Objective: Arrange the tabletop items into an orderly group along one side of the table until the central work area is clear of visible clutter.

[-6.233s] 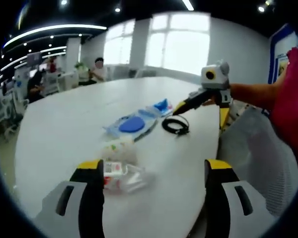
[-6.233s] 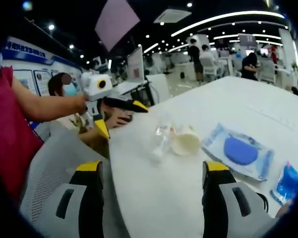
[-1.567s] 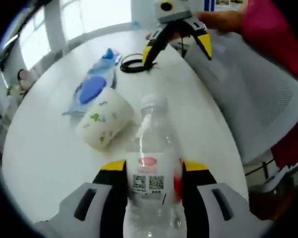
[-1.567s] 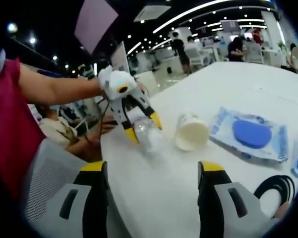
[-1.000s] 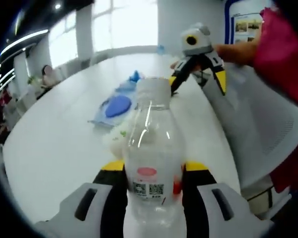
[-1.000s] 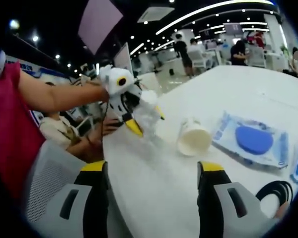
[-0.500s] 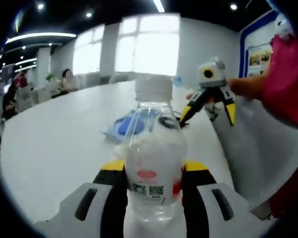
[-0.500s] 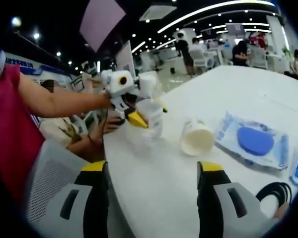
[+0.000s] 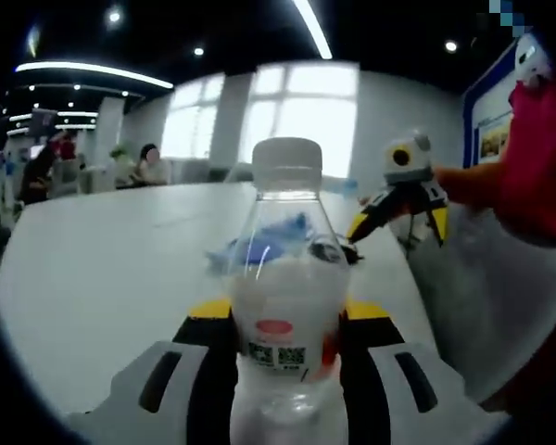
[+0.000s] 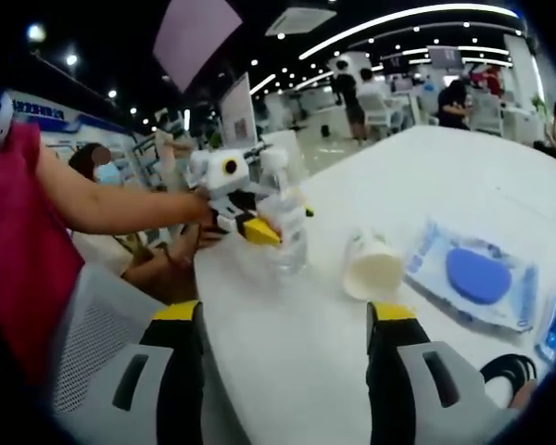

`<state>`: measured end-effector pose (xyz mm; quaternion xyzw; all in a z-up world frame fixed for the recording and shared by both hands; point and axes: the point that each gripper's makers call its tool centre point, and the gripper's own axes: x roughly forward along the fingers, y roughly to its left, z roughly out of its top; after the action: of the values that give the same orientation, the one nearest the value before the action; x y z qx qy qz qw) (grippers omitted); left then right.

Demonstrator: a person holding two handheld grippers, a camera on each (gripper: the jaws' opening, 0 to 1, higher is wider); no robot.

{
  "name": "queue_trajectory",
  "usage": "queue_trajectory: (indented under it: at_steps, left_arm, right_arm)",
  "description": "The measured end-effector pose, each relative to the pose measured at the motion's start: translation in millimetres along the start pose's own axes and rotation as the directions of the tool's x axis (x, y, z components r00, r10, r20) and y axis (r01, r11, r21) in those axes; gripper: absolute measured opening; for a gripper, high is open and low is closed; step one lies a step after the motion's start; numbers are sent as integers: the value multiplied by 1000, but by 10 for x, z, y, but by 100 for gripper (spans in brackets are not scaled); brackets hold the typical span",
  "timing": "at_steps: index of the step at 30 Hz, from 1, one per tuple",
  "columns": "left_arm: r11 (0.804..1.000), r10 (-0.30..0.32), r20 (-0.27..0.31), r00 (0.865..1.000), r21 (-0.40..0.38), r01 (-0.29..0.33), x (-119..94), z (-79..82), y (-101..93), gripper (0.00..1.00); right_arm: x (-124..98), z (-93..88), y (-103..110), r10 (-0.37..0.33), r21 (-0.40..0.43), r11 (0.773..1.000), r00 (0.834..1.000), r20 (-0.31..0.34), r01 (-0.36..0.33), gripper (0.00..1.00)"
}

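My left gripper (image 9: 283,324) pinches upright water bottle (image 9: 285,287) on worktop (image 10: 426,185); right gripper (image 10: 283,324) spread, paper cup (image 10: 372,267) at 1 o'clock

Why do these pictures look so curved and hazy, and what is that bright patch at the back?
Left gripper view: the windows glare white and the near bottle looks soft. Right gripper view: the fisheye bends the table edge, and the cup is slightly blurred.
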<state>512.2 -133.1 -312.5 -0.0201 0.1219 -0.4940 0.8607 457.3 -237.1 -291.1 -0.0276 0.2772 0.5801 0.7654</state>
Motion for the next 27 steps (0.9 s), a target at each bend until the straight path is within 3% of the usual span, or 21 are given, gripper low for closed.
queue_trajectory:
  at_steps: [12, 27]
  left_arm:
    - [999, 18, 3, 1000, 33, -18, -137, -70, -69, 39]
    - [994, 68, 18, 998, 90, -69, -89, -71, -130, 40]
  right_arm:
    - [95, 120, 54, 14, -32, 999, 1000, 20, -13, 70]
    - [70, 167, 83, 13, -56, 998, 999, 30, -12, 69]
